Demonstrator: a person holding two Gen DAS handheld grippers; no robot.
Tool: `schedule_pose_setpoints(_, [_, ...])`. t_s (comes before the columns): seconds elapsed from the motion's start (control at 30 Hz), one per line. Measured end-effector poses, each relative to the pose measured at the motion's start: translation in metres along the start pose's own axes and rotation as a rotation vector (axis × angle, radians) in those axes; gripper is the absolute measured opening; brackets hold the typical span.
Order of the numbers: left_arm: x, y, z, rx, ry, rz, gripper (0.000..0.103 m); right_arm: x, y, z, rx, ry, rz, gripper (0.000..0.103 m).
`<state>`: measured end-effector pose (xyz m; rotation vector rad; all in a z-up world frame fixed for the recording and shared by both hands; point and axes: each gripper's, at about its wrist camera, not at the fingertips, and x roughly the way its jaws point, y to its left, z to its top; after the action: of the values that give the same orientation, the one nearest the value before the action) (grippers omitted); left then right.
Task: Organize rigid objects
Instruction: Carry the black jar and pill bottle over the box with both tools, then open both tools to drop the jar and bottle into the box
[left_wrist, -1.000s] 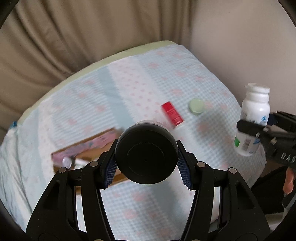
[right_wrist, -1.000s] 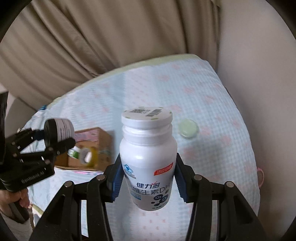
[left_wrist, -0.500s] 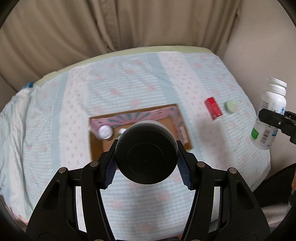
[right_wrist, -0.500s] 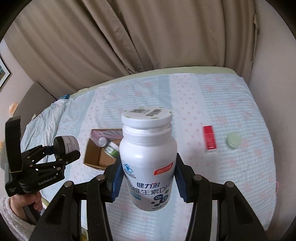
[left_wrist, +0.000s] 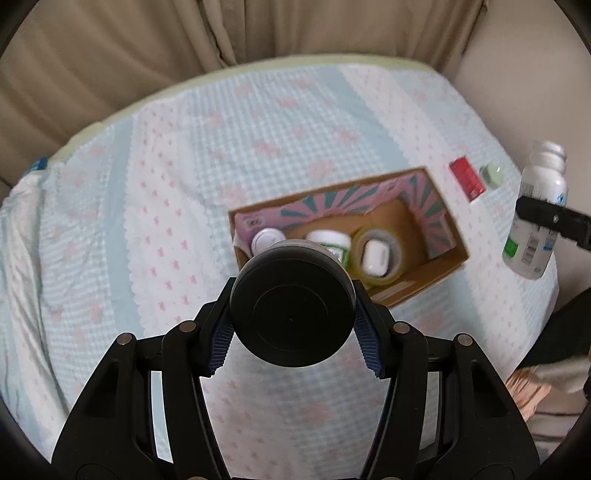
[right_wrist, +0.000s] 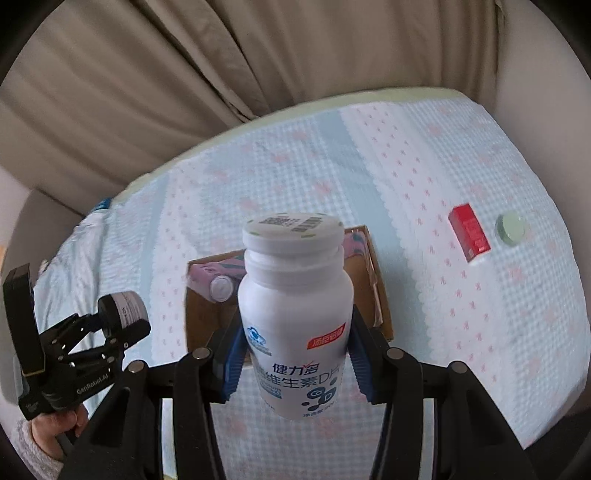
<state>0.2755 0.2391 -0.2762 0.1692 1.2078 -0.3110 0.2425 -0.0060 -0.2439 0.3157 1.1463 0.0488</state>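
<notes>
Left hand-held gripper (left_wrist: 291, 325), lower centre of its view, is clamped across a black-capped jar (left_wrist: 291, 306), pads on the rounded sides. Right hand-held gripper (right_wrist: 295, 354) grips a white supplement bottle (right_wrist: 295, 314) at mid-body, below the shoulder. Both containers appear rigid, light and smooth-walled; slip is the likely fault, so a hold across the widest girth seems soundest. The cardboard box (left_wrist: 443, 258) lies on the bed (left_wrist: 147, 221) at frame centre, part filled. A red packet (right_wrist: 469, 232) and pale green lid (right_wrist: 511, 229) lie loose at upper right.
</notes>
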Motion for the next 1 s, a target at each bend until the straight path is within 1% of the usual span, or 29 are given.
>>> schedule_pose_setpoints(0.2, [0.053, 0.007, 0.003, 0.026, 0.086, -0.029, 0.054, 0.044, 0.001, 0.006, -0.024, 0.045, -0.110, 0.046])
schedule_pose_setpoints(0.43, [0.110, 0.003, 0.006, 0.049, 0.173, -0.040, 0.054, 0.098, -0.008, 0.017, -0.070, 0.115, -0.172, 0.046])
schedule_pose_setpoints(0.53, [0.125, 0.001, 0.005, 0.079, 0.198, -0.017, 0.054, 0.118, -0.013, 0.019, -0.065, 0.151, -0.178, 0.046])
schedule_pose_setpoints(0.7, [0.138, 0.003, 0.004, 0.076, 0.229, -0.015, 0.054, 0.144, -0.018, 0.018, -0.073, 0.207, -0.192, 0.046])
schedule_pose_setpoints(0.73, [0.138, 0.002, 0.005, 0.076, 0.224, -0.025, 0.054, 0.147, -0.019, 0.019, -0.070, 0.213, -0.192, 0.046])
schedule_pose_setpoints(0.77, [0.136, 0.003, 0.005, 0.070, 0.213, -0.053, 0.055, 0.149, -0.020, 0.019, -0.069, 0.218, -0.191, 0.046])
schedule_pose_setpoints(0.8, [0.134, 0.003, 0.005, 0.063, 0.207, -0.084, 0.065, 0.152, -0.021, 0.020, -0.067, 0.222, -0.189, 0.046])
schedule_pose_setpoints(0.83, [0.131, 0.002, 0.006, 0.057, 0.197, -0.091, 0.091, 0.154, -0.021, 0.020, -0.065, 0.226, -0.181, 0.047])
schedule_pose_setpoints(0.87, [0.128, 0.002, 0.007, 0.050, 0.183, -0.085, 0.103, 0.155, -0.022, 0.020, -0.063, 0.225, -0.172, 0.051])
schedule_pose_setpoints(0.9, [0.122, 0.002, 0.008, 0.038, 0.163, -0.086, 0.103, 0.153, -0.022, 0.020, -0.068, 0.201, -0.171, 0.071])
schedule_pose_setpoints(0.97, [0.116, 0.004, 0.008, 0.017, 0.148, -0.104, 0.103, 0.147, -0.022, 0.020, -0.087, 0.169, -0.162, 0.103])
schedule_pose_setpoints(1.0, [0.113, 0.005, 0.007, 0.006, 0.142, -0.102, 0.103, 0.146, -0.022, 0.020, -0.091, 0.168, -0.152, 0.103])
